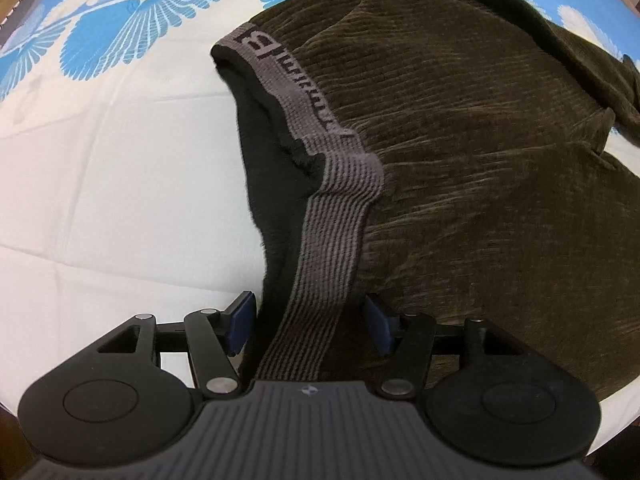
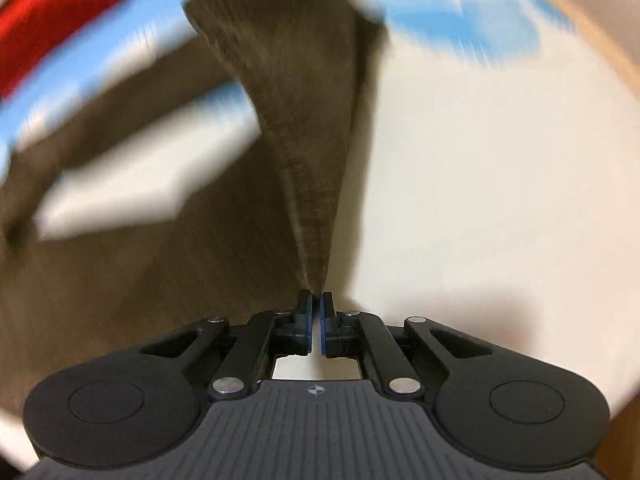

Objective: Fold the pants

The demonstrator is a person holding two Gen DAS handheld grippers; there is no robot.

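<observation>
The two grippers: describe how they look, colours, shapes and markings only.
The left gripper and right gripper look alike. Each has a dark grey ribbed body with a small cross-in-circle mark at its front edge, flanked by two round black discs. Black linkage bars with silver pivot pins lead forward to black jaws faced with blue pads. No cables or sleeves show.

The only lettering stands on the grey waistband [image 1: 316,128] of the brown pants [image 1: 460,160], ahead of the left tongs [image 1: 308,324] and running away from them toward the upper left. It is woven in black and seen sideways. The far end shows a large boxed shape like a letter E or a logo block; the smaller letters after it are too distorted to read as a word. Nearer the tongs the band carries only thin dark stripes. The right tongs' view is blurred, and no writing can be made out there.
</observation>
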